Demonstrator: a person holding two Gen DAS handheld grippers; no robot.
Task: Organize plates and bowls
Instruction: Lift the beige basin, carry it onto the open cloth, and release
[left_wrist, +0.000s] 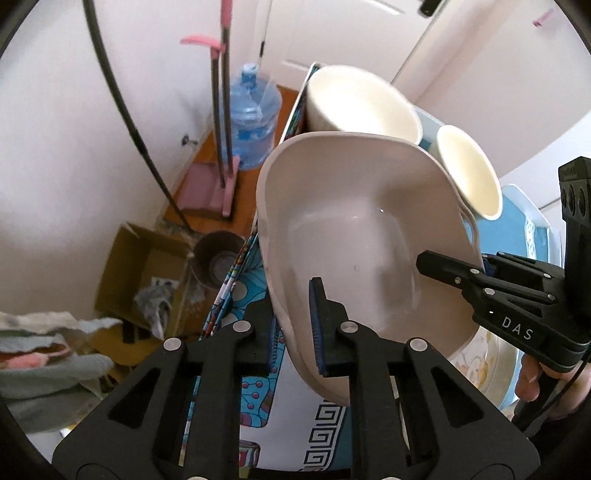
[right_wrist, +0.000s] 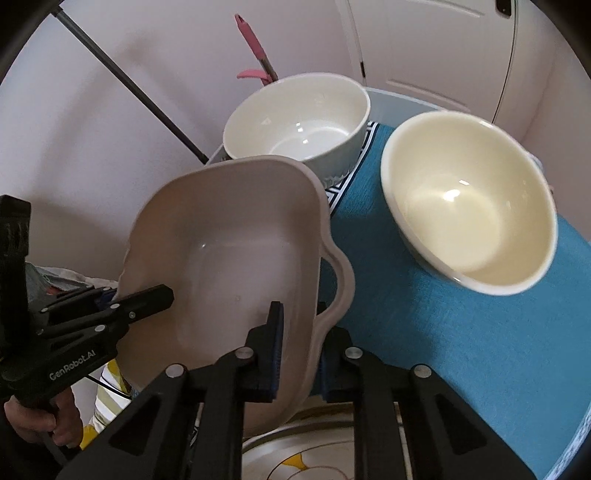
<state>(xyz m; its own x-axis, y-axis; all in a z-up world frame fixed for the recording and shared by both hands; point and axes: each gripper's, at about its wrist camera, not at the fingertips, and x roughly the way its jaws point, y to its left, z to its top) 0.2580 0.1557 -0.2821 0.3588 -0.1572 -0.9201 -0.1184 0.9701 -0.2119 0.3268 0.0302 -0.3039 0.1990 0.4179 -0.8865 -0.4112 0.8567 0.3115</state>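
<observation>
The left gripper is clenched on the rim of a pale beige, rounded-rectangular ceramic baking dish with moulded handles: one blue-padded finger lies inside the dish wall, the other outside it. The right gripper is clamped the same way on the opposite rim, one pad inside and one outside, right beside the dish's looped handle. Both grippers therefore grip the same dish, which hangs tilted between them, its hollow turned toward the cameras. In the left wrist view the right gripper enters from the right edge, with part of the person's hand on its grip; in the right wrist view the left gripper comes in from the left edge.

Beneath the dish's lower end lies a shallow patterned plate with a metallic-looking rim. The dish's underside hides whether the two touch.

Beyond the dish, on the table covered by a blue cloth with a white-and-navy key-pattern border, stand two round bowls. A white ceramic bowl with a ribbed base sits at the far table edge just behind the dish, and a cream bowl stands to its right, apart from it.

Past the table's edge, on the wooden floor, are a blue water jug, a pink dustpan and broom, and an open cardboard box.
</observation>
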